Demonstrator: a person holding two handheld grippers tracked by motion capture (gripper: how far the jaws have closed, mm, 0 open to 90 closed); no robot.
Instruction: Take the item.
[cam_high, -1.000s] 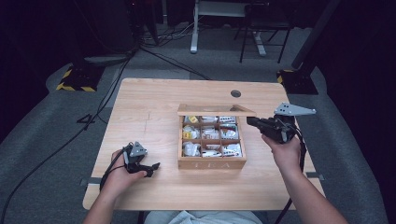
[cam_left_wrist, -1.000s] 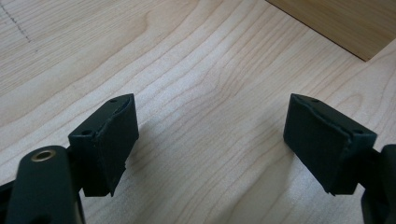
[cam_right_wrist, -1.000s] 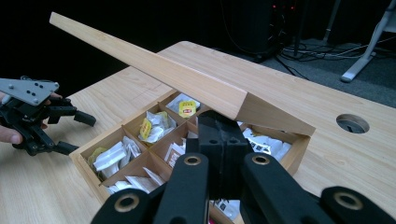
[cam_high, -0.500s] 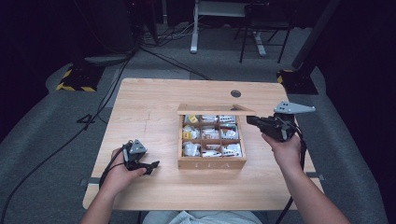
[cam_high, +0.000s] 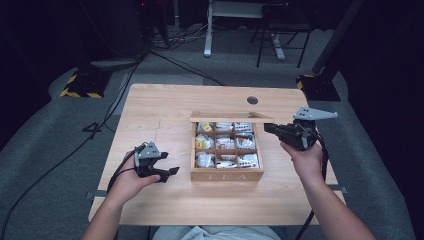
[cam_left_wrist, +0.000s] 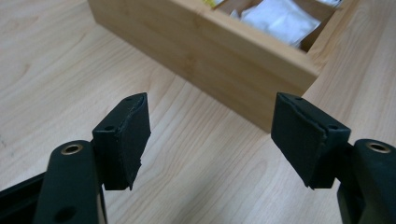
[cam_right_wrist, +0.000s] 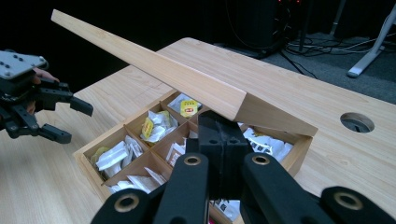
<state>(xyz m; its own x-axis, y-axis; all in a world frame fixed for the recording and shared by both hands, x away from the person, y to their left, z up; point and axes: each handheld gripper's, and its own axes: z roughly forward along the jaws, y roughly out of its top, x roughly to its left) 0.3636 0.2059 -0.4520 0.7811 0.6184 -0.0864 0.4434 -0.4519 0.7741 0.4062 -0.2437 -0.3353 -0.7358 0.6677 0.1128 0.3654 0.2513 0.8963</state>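
Observation:
A wooden tea box (cam_high: 227, 175) stands mid-table, its compartments holding white and yellow tea bags (cam_high: 225, 143). Its lid (cam_high: 230, 118) is tilted up over the back row. My right gripper (cam_high: 266, 128) is shut, and its tip sits under the lid's right end (cam_right_wrist: 154, 65), over the tea bags (cam_right_wrist: 156, 123). My left gripper (cam_high: 169, 164) hovers left of the box, jaws open and pointing at its side. In the left gripper view that gripper (cam_left_wrist: 210, 100) faces the box wall (cam_left_wrist: 210, 51); its jaws have just been closing a little, with nothing between them.
A round cable hole (cam_high: 252, 100) lies behind the box near the table's far edge. Bare tabletop (cam_high: 160, 115) stretches to the left and front. On the floor beyond are cables, a desk leg (cam_high: 207, 47) and a striped base (cam_high: 80, 85).
My left gripper has lifted slightly off the table beside the box. The right gripper and the raised lid look the same.

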